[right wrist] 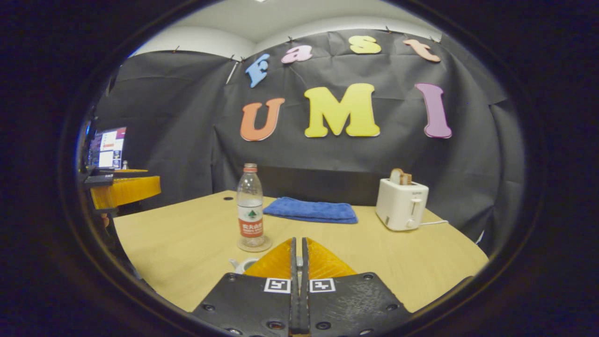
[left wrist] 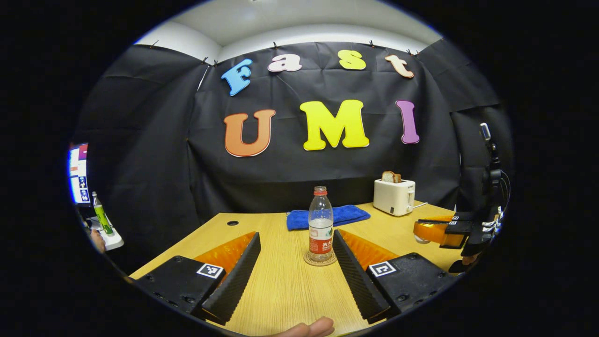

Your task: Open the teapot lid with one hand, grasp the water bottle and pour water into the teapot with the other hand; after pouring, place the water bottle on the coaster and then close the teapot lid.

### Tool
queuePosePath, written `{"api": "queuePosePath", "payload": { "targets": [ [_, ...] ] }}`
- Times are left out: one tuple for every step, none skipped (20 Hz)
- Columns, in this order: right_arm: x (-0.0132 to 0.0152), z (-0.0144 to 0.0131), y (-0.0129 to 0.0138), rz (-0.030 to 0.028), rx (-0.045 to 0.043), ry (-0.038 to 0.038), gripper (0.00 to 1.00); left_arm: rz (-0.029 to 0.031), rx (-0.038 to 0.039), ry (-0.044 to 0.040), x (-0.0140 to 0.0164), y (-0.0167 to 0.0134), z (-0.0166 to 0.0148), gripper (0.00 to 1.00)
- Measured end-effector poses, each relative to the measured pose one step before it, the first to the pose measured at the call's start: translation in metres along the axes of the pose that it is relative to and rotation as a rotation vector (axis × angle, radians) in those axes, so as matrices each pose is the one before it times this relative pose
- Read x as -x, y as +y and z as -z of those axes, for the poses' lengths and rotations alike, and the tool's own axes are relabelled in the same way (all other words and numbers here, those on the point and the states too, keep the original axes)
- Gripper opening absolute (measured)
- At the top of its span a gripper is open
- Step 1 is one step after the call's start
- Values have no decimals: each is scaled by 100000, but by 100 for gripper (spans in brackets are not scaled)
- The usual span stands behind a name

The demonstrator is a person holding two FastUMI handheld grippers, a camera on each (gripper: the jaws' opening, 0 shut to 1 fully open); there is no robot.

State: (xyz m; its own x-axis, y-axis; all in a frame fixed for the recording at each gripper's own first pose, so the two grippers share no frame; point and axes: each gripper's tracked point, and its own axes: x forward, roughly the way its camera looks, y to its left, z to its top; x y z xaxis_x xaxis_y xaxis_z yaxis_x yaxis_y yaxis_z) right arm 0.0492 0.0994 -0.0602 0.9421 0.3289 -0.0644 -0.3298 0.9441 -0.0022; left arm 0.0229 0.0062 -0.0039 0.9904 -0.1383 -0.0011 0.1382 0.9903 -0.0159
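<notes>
Teapot [right wrist: 243, 265] mostly hidden behind right gripper [right wrist: 298, 262], lid indiscernible, whatever the closed fingers pinch concealed, monitor [left wrist: 77, 173] cut by left gripper view's edge, hand [left wrist: 309, 328] cropped at bottom.

toaster [right wrist: 402, 204] with 1 bread slice [right wrist: 400, 176] | blue towel [right wrist: 311, 210] | wooden table [right wrist: 187, 252] | monitor [right wrist: 107, 148]

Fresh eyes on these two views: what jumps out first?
The water bottle stands upright on a round coaster mid-table, framed between the open jaws of the left gripper. Behind it a blue cloth lies flat, and a white toaster with toast sticking up sits toward the right. In the right gripper view, the right gripper has its jaws closed together, with a white teapot peeking out just beside them.
</notes>
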Motion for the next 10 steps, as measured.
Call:
{"api": "queuePosePath", "payload": {
  "targets": [
    [-261,-144,942,-1325,1633,-302,0,-1026,73,107,145,524,-59,96],
    [-416,20,665,-756,1444,-49,0,562,-325,1789,134,80,189,96],
    [-472,241,685,-38,891,1280,1,408,-417,1103,271,97,355,96],
    [-517,400,819,-555,-108,1006,0,-888,36,-595,300,428,-320,97],
    [-488,211,654,-492,-1064,753,0,-806,627,-93,170,575,-354,97],
    [-523,348,416,-43,-1689,830,0,-16,484,-47,102,348,-67,96],
    [-486,251,369,-37,-1761,801,0,347,95,-365,325,-14,-150,97],
    [-518,344,369,32,-1059,808,0,-473,-420,-453,218,286,-213,97],
    [-516,308,88,484,-642,952,0,-1007,-599,-92,120,596,-115,97],
    [-623,471,-31,180,-860,1252,2,-659,591,518,73,448,37,96]
  ]
}}
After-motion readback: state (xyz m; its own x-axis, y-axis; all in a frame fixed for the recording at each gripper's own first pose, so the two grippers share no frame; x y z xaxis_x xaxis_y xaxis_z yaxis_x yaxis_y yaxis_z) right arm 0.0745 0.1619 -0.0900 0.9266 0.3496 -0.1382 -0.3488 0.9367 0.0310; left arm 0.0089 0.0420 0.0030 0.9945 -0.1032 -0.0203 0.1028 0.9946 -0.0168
